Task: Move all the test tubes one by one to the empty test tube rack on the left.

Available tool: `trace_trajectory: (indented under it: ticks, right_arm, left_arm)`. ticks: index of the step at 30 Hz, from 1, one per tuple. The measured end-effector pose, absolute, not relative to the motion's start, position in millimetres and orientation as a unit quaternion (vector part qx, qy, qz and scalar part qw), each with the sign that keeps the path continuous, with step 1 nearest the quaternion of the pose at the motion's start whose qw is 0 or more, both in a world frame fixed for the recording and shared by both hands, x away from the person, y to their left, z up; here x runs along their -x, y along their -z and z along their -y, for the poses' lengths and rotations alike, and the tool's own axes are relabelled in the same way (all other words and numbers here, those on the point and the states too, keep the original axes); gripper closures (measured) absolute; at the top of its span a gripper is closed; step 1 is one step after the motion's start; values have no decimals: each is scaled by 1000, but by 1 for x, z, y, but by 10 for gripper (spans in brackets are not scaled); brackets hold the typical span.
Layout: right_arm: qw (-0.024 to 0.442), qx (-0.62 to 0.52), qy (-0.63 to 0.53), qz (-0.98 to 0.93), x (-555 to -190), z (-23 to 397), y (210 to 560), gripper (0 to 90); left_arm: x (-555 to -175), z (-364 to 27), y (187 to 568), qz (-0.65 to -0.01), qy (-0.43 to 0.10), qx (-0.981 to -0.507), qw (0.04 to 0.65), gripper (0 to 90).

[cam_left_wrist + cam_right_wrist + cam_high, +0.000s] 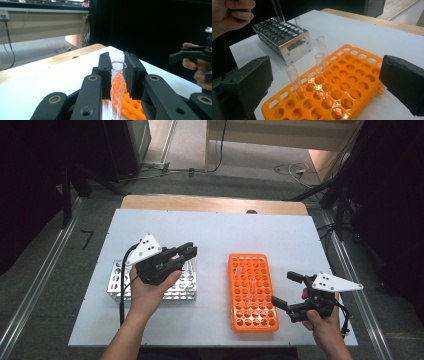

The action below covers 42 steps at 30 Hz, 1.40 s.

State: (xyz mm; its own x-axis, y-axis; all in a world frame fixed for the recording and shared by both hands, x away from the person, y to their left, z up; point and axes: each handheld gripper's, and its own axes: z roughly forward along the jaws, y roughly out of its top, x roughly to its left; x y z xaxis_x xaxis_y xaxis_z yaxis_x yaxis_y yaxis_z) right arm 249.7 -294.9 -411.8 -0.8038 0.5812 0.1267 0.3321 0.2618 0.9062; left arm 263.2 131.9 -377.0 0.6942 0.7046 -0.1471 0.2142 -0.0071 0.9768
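My left gripper [188,251] is shut on a clear test tube [117,75], held upright above the silver metal rack [116,281]. In the right gripper view that tube [278,11] hangs just over the metal rack [287,42], where one other tube [298,23] stands. An orange rack [252,317] lies mid-table with three clear tubes [295,80] upright in its holes. My right gripper [285,289] is open wide beside the orange rack's right edge, with nothing between its pads [249,85].
Both racks rest on a white board [215,227] over a wooden table whose far edge [215,204] shows. Dark stands and cables surround the table on the floor. The person's right hand [197,67] appears in the left gripper view.
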Motion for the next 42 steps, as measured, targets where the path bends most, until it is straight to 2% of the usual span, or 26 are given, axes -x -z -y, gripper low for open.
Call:
trace_trajectory:
  ticks: [14,22,42]
  right_arm:
    - [120,-308,-532,-779,-254,311,417,0]
    - [117,-305,-529,-783,-254,310,420,0]
    - [107,-301,-528,-787,-254,311,423,0]
  left_arm:
    - [-278,-153,389,-382,-236,-659,604,751]
    - [-287,-151,404,-399,-255,-658,585,751]
    - [-293,-143,421,-412,-254,-671,561,750]
